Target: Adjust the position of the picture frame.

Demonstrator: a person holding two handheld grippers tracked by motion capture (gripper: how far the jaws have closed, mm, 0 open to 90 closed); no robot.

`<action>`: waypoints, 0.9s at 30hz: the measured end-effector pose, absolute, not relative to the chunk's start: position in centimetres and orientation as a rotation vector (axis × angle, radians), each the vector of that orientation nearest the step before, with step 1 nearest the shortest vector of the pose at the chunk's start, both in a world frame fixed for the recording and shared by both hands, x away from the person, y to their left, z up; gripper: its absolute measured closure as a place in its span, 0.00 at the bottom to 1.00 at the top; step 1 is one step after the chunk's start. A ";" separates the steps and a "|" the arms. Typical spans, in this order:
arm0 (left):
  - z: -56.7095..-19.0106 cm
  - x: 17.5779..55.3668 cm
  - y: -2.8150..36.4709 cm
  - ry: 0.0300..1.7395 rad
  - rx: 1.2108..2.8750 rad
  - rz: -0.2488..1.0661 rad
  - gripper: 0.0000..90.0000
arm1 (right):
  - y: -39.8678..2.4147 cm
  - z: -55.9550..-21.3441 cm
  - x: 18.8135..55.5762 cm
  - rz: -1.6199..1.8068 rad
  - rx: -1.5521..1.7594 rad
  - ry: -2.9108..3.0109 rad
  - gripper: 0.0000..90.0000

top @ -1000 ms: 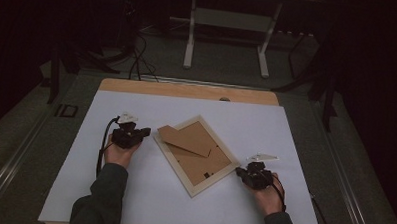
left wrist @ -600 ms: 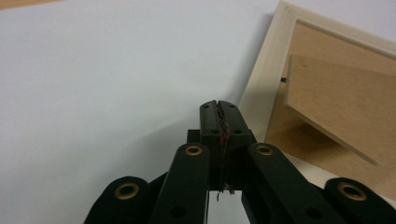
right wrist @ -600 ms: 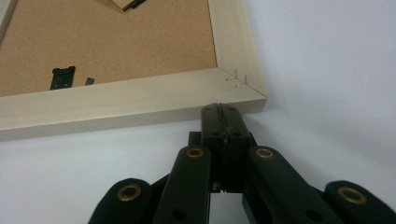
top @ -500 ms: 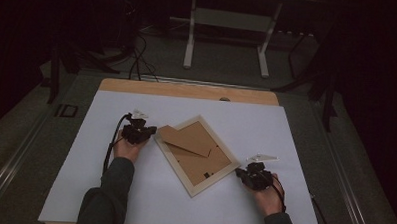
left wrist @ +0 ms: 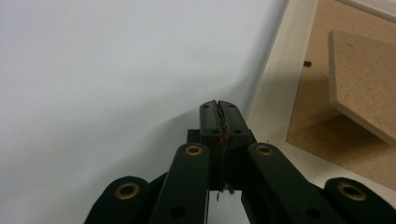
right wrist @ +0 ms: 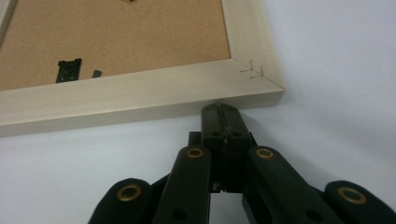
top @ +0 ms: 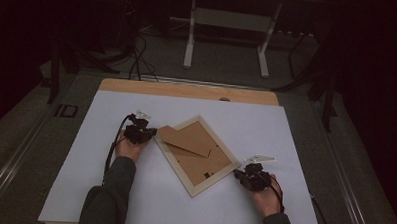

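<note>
A pale wooden picture frame (top: 196,187) lies face down and turned at an angle on the white table, its brown backing board (top: 197,159) showing. A loose brown stand flap (top: 185,140) rests across the upper part of the backing. My left gripper (top: 148,133) is shut with nothing in it, its tips close beside the frame's left corner (left wrist: 275,93). My right gripper (top: 239,174) is also shut and empty, tips right at the frame's outer edge (right wrist: 140,100) near its right corner. A small black hanger clip (right wrist: 68,70) sits on the backing.
The white sheet (top: 85,153) covers a wooden tabletop whose far strip (top: 187,90) shows bare. Beyond the table stand the legs of a white stand (top: 226,38) and cables on a dark floor.
My left gripper has moved right across the table toward the frame's left corner and now sits beside it. The right gripper and the frame have stayed put.
</note>
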State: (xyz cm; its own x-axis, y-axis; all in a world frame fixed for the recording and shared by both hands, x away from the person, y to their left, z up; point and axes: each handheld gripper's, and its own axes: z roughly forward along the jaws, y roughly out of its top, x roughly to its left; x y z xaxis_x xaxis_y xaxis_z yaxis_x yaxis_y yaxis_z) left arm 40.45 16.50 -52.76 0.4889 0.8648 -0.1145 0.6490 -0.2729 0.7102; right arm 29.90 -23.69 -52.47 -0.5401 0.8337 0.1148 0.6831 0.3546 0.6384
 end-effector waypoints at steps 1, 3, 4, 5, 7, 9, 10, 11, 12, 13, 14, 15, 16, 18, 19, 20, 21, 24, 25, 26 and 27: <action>-52.8 40.4 16.4 1.241 2.028 0.387 1.00 | -23.7 -52.5 29.9 0.955 1.365 2.388 1.00; -52.8 40.4 16.3 1.234 2.035 0.383 1.00 | -23.6 -52.5 29.9 0.959 1.364 2.390 1.00; -52.8 40.3 16.2 1.232 2.034 0.379 1.00 | -23.6 -52.5 29.9 0.961 1.364 2.391 1.00; -52.8 40.3 16.2 1.231 2.035 0.380 1.00 | -23.6 -52.5 29.9 0.962 1.363 2.391 1.00; -52.8 40.3 16.1 1.227 2.041 0.377 1.00 | -23.6 -52.5 29.9 0.964 1.362 2.391 1.00; -52.8 40.3 16.1 1.228 2.036 0.368 1.00 | -23.6 -52.5 29.9 0.980 1.369 2.397 1.00; -52.8 40.2 16.0 1.228 2.034 0.365 1.00 | -23.6 -52.5 29.9 0.980 1.369 2.397 1.00; -52.9 40.1 16.0 1.224 2.032 0.361 1.00 | -23.5 -52.6 29.9 0.984 1.367 2.398 1.00; -52.9 40.0 16.0 1.219 2.031 0.355 1.00 | -23.5 -52.6 29.9 0.984 1.364 2.400 1.00; -53.0 40.0 15.9 1.216 2.037 0.351 1.00 | -23.4 -52.6 29.9 0.984 1.359 2.405 1.00; -53.1 39.9 15.8 1.213 2.038 0.351 1.00 | -23.4 -52.6 29.9 0.984 1.359 2.405 1.00; -53.1 39.9 15.8 1.214 2.036 0.346 1.00 | -23.3 -52.6 29.9 0.985 1.359 2.405 1.00; -53.2 39.8 15.8 1.214 2.036 0.344 1.00 | -23.3 -52.6 29.9 0.985 1.356 2.405 1.00; -53.4 39.8 15.7 1.217 2.036 0.337 1.00 | -23.2 -52.6 29.8 0.986 1.352 2.409 1.00; -53.4 39.7 15.7 1.217 2.037 0.333 1.00 | -23.1 -52.6 29.8 0.985 1.348 2.411 1.00; -53.5 39.7 15.7 1.217 2.036 0.335 1.00 | -23.0 -52.6 29.8 0.986 1.338 2.417 1.00; -53.5 39.6 15.7 1.221 2.036 0.336 1.00 | -22.7 -52.6 29.7 0.985 1.326 2.424 1.00; -53.6 39.5 15.8 1.227 2.018 0.328 1.00 | -22.6 -52.6 29.7 0.984 1.315 2.427 1.00; -53.6 39.4 15.8 1.233 2.011 0.326 1.00 | -22.5 -52.6 29.7 0.987 1.315 2.431 1.00; -53.6 39.4 15.8 1.234 2.009 0.328 1.00 | -22.5 -52.6 29.7 0.992 1.316 2.433 1.00; -53.7 39.3 15.9 1.234 2.007 0.326 1.00 | -22.4 -52.6 29.7 0.999 1.319 2.434 1.00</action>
